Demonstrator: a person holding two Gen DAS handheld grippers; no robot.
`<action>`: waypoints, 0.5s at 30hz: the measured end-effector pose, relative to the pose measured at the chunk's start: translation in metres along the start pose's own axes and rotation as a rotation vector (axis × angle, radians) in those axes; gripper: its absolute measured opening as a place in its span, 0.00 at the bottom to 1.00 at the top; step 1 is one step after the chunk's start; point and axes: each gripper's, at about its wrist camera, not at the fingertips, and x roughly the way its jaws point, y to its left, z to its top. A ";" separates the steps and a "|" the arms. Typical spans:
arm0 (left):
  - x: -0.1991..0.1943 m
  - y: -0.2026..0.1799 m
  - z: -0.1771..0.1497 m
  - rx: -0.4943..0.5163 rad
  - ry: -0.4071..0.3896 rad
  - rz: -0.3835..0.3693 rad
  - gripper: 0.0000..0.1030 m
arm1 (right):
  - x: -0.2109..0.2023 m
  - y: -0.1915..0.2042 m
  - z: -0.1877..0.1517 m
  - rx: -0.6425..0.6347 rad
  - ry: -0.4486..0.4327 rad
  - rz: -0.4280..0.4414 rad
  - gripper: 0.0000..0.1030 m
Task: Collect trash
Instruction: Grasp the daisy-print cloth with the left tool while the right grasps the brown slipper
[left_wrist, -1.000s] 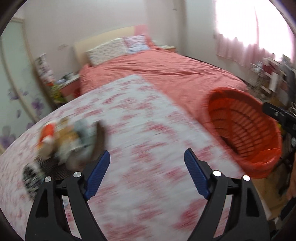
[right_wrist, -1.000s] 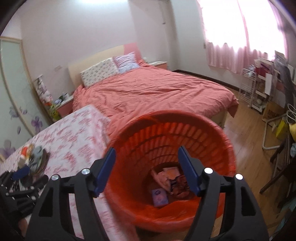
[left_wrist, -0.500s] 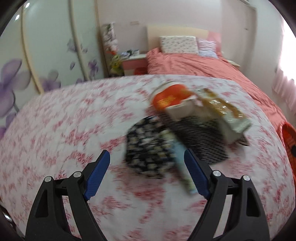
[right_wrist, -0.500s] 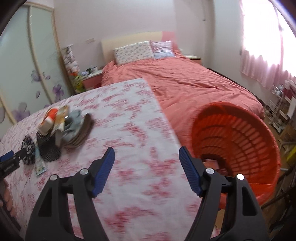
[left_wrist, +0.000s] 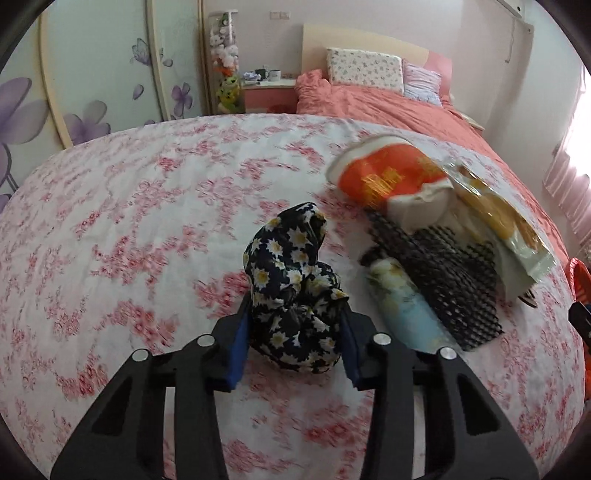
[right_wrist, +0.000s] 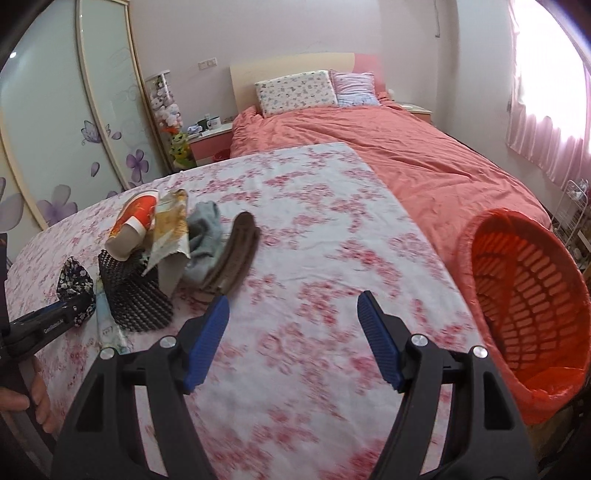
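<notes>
Left gripper (left_wrist: 293, 332) has just been closing, now clenched on the daisy-print cloth (left_wrist: 291, 291).
Only the right view shows the orange basket (right_wrist: 524, 295), lower right; right gripper (right_wrist: 293, 339) gapes empty over the floral tablecloth (right_wrist: 314, 229).

Left tool (left_wrist: 293, 332): black plastic frame showing triangular cut-outs, blue ribbed pads (left_wrist: 236, 347), four silver screws (left_wrist: 140, 355) showing. Right tool (right_wrist: 293, 336): matching black frame, blue ribbed pads (right_wrist: 380, 343), silver screws showing. White lettering showing on the left tool's side, too small to read.

Open right claw (right_wrist: 293, 339) above floral tablecloth (right_wrist: 332, 229), orange basket (right_wrist: 524, 314) alongside.
</notes>
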 end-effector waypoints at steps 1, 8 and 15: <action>-0.001 0.002 -0.001 0.000 -0.002 0.009 0.40 | 0.004 0.004 0.002 -0.001 0.003 0.006 0.68; 0.000 0.027 0.000 -0.046 -0.001 0.009 0.42 | 0.035 0.027 0.016 0.017 0.055 0.037 0.66; 0.000 0.028 -0.001 -0.045 0.000 0.004 0.42 | 0.062 0.047 0.016 -0.038 0.132 -0.007 0.50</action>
